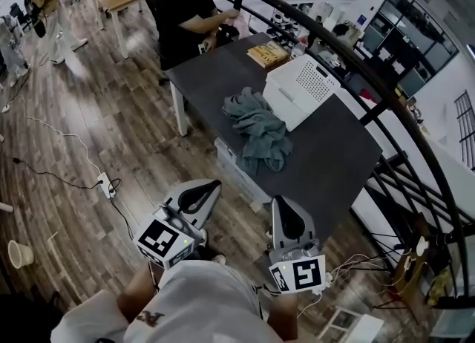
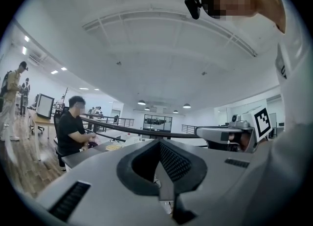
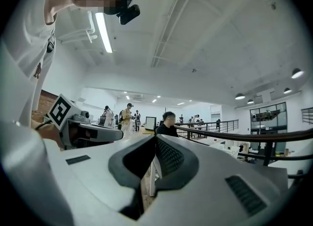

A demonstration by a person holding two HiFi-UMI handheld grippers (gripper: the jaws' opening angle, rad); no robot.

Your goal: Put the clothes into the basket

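1 dark table stands ahead across open floor. On it the white basket touches the grey-green clothes, a heap lying lengthwise toward the near edge. Left gripper and right gripper are closed, empty and short of the table, the right nearer.

The head view looks steeply down from above the person onto the floor and the dark table. The left gripper and right gripper sit close by its bottom edge. Each gripper view rides low behind its own jaws and faces level toward the table's far end. All three views share the seated person and the black railing.
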